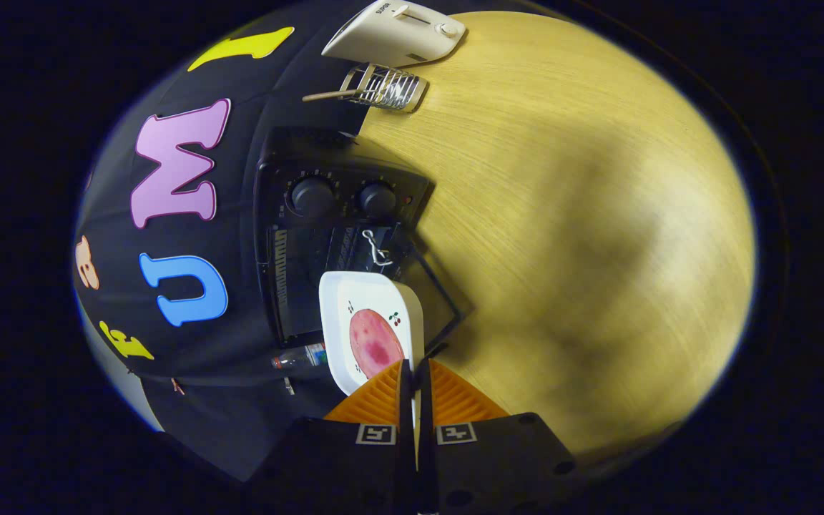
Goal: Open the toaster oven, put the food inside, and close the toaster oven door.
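My gripper (414,368) is shut on the rim of a white square plate (365,297), which stands edge-on between the fingers because the view is rolled sideways. A round pink slice of food (375,340) lies on the plate just ahead of the fingertips. Beyond the plate is the black toaster oven (333,179) with two round knobs. Its glass door (444,300) hangs open onto the table, and a white cord loop hangs at the door. The plate's far end is at the oven's opening.
The wooden table (562,214) stretches out beside the oven. Past the oven lie a wire rack (385,87) with a wooden handle and a white pop-up toaster (398,32). A small plastic bottle (301,356) lies by the oven against the booth wall.
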